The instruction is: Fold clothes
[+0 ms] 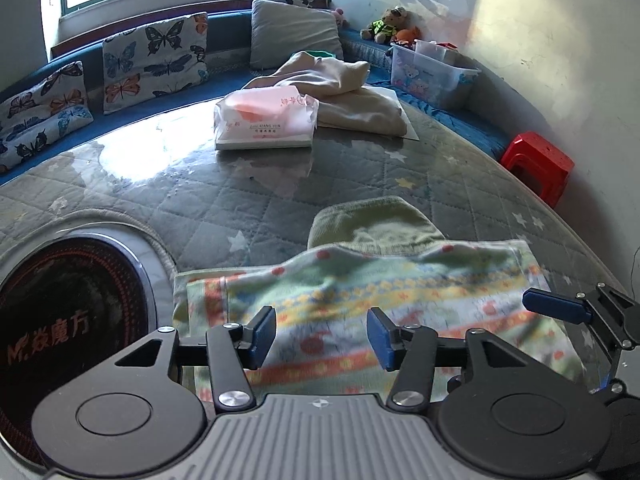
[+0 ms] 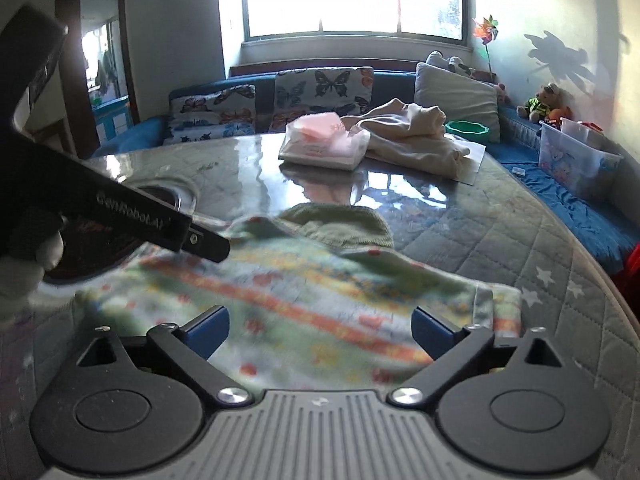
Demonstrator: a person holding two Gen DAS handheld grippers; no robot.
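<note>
Nearest the left wrist camera, the left gripper [image 1: 322, 338] hangs with its blue-padded jaws parted and nothing pinched between them; the cloth shows through the gap but the pads do not press it. The right gripper [image 2: 321, 330] is spread wide in its own view, likewise released, its blue pads apart over the same fabric. Under both lies the task's garment, a small knitted top with pale green ground and orange, yellow and white patterned bands [image 1: 360, 304], laid flat on the near part of the table, its plain green ribbed hood or collar [image 1: 372, 228] pointing away from the cameras. The table is a round one covered with a grey quilted, star-printed cloth under a glossy clear sheet [image 1: 200, 184]. At its near left a round black inset plate with red lettering [image 1: 68, 308] sits in a cut-out of the quilt. Farther across, a white and pink plastic pack of tissues [image 1: 266, 122] rests just beside a heap of cream-coloured clothes [image 1: 344, 84], the two touching. Behind the table runs a blue bench with butterfly-print cushions [image 1: 154, 60] and a grey pillow [image 1: 296, 36]; a clear plastic storage box [image 1: 432, 72] and a red plastic stool [image 1: 538, 164] stand to the right.
</note>
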